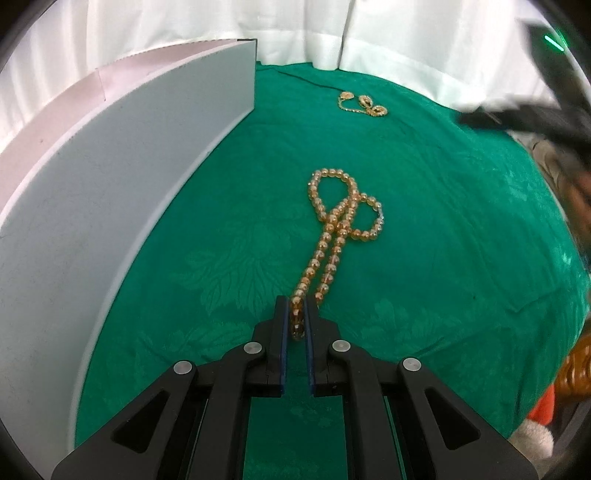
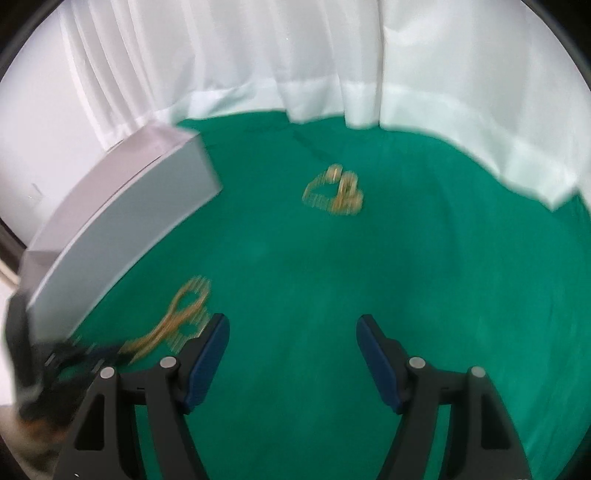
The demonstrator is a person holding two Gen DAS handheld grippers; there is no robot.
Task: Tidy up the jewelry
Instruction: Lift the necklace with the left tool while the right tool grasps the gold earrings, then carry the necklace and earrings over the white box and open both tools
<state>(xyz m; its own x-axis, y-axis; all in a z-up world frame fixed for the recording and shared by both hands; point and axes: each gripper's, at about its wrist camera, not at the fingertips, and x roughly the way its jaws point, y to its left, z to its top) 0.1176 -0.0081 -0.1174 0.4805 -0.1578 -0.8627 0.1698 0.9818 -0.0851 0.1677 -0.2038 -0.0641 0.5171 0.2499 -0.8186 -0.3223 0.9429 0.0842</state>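
My left gripper (image 1: 296, 304) is shut on the near end of an amber bead necklace (image 1: 341, 218), whose far loops lie on the green cloth (image 1: 443, 240). A small gold chain piece (image 1: 364, 103) lies farther back near the curtain. A white box (image 1: 122, 192) stands at the left. In the blurred right wrist view, my right gripper (image 2: 291, 325) is open and empty above the cloth. The bead necklace (image 2: 177, 317) shows at its lower left with the left gripper (image 2: 79, 352) on it, and the gold chain piece (image 2: 334, 192) lies ahead.
A white curtain (image 1: 295, 29) hangs behind the table. The white box (image 2: 122, 229) also shows in the right wrist view. The right gripper's dark body (image 1: 535, 114) is blurred at the upper right. Brown and orange-white items (image 1: 565, 384) sit off the table's right edge.
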